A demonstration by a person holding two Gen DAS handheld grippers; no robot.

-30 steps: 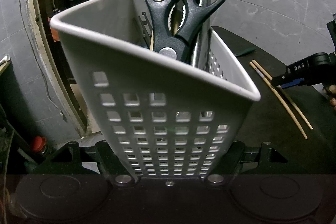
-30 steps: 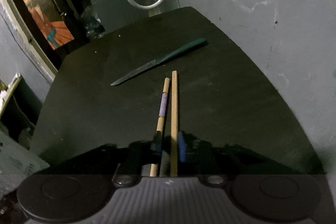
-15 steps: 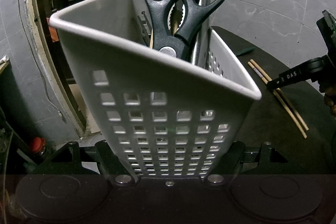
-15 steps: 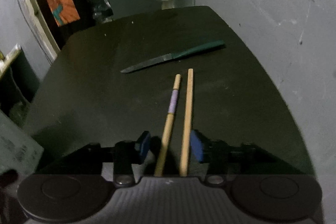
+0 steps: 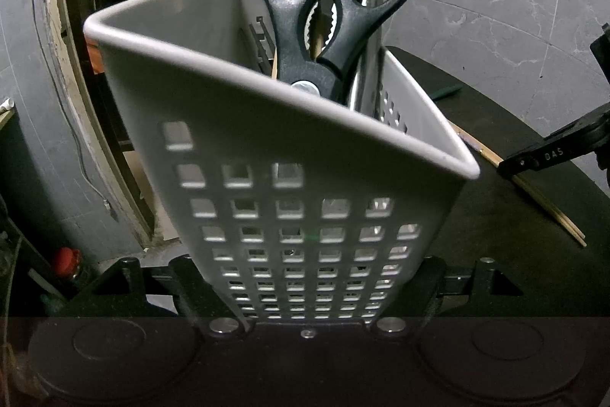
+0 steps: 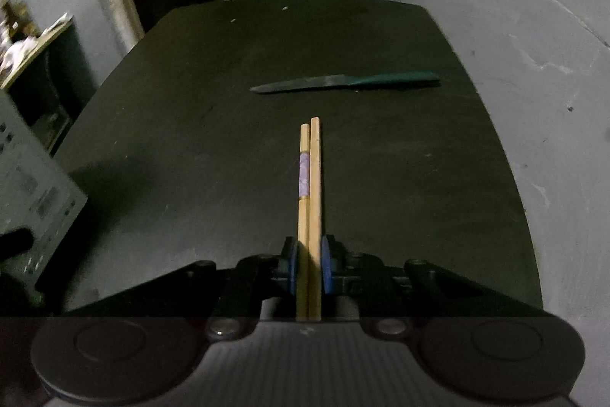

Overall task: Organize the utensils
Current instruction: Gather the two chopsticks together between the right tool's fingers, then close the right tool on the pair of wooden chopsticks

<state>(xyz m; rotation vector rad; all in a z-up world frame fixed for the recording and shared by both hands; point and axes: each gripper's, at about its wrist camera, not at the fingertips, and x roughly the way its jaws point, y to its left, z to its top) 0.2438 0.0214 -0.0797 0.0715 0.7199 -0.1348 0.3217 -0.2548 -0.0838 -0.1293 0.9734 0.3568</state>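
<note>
The right gripper point(image 6: 308, 267) has just been closing, and the pair of chopsticks point(image 6: 310, 178) lies between its blue pads point(image 6: 326, 269). The pads now stand against the outer sides of the two sticks, pressing them together side by side. The sticks run straight ahead from the fingers and rest on the dark table point(image 6: 190, 124). Beyond their far tips, well apart, a green-handled knife point(image 6: 345, 82) lies crosswise.

The left gripper point(image 5: 305, 315) is clamped on the base of the grey perforated utensil holder point(image 5: 289, 147), which rises directly ahead of its fingers. Black scissors point(image 5: 331, 6), a wooden stick and a metal utensil stand inside it.

Handling, as a judgement: the chopsticks are light, stiff and thin. They are smooth and rounded, so one stick may roll over the other or slip out under a light squeeze. The present hold is near one end. The long free length will therefore droop or swing when lifted. A hold nearer the middle would balance better. An end hold, however, leaves the free tips clear to enter the holder first. Keep both sticks parallel and level between the pads before lifting.
</note>
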